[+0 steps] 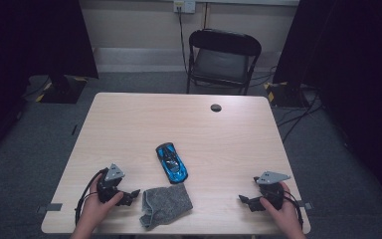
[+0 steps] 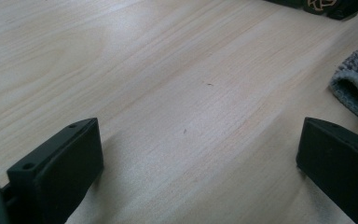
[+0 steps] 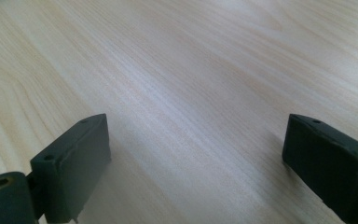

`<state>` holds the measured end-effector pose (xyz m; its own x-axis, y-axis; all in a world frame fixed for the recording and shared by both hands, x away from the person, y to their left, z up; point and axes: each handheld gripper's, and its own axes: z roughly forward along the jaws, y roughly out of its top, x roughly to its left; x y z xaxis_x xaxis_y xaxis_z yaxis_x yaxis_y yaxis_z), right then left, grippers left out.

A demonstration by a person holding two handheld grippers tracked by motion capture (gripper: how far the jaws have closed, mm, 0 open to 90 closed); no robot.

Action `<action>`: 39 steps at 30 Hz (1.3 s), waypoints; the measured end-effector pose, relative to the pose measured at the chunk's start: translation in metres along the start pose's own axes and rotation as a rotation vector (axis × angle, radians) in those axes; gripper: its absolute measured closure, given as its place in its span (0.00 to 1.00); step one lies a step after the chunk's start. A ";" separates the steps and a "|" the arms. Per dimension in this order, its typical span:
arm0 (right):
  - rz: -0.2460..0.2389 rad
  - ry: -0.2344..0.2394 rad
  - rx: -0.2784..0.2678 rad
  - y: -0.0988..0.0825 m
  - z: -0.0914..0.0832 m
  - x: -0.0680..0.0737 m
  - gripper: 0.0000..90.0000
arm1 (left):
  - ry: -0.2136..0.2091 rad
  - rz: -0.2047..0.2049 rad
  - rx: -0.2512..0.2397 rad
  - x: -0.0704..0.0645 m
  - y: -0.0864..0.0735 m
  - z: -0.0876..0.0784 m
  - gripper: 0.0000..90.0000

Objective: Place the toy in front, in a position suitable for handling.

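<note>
A blue toy car (image 1: 172, 162) lies near the middle of the wooden table (image 1: 129, 124). Just in front of it rests a crumpled grey cloth (image 1: 165, 205), whose edge (image 2: 356, 81) appears at the right of the left gripper view. My left gripper (image 1: 131, 197) rests on the table at the front left, a little left of the cloth, open with bare wood (image 2: 196, 140) between its jaws. At the front right my right gripper (image 1: 246, 201) stands open too, jaws wide apart over bare wood (image 3: 196, 140).
A black folding chair (image 1: 222, 59) stands behind the table's far edge. A round cable hole (image 1: 216, 107) sits near the far side of the tabletop. Dark curtains and stands flank the room; cables run over the floor at the right.
</note>
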<state>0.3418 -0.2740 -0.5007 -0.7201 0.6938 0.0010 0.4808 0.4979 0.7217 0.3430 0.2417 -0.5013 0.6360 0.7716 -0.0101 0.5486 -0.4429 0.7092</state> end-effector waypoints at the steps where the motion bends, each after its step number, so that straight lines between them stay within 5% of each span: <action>1: 0.000 0.000 0.000 0.000 0.000 0.000 0.08 | 0.000 0.000 0.000 0.000 0.000 0.000 0.00; 15: -0.001 0.004 -0.001 0.000 0.000 0.000 0.07 | 0.000 0.000 0.000 0.000 0.000 0.000 0.00; 19: -0.017 0.027 0.013 0.004 0.000 0.003 0.16 | 0.000 0.000 -0.001 0.000 0.000 0.000 0.00; 25: -0.060 0.100 0.010 0.020 0.001 0.019 0.18 | 0.001 0.000 0.000 0.000 0.000 0.000 0.00; 27: -0.065 0.179 -0.023 0.033 0.001 0.029 0.23 | 0.001 -0.001 -0.001 0.000 0.000 0.000 0.00; 28: -0.065 0.179 -0.023 0.033 0.001 0.029 0.23 | 0.001 -0.001 -0.001 0.000 0.000 0.000 0.00; 35: -0.163 0.317 -0.040 0.071 0.015 0.069 0.30 | 0.002 0.000 0.001 0.000 0.000 0.000 0.00; 39: -0.194 0.354 -0.058 0.083 0.020 0.083 0.33 | 0.002 -0.001 0.000 0.000 0.000 0.000 0.00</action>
<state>0.3318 -0.1646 -0.4546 -0.9273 0.3631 0.0915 0.2971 0.5647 0.7700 0.3427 0.2417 -0.5012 0.6344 0.7730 -0.0096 0.5491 -0.4419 0.7094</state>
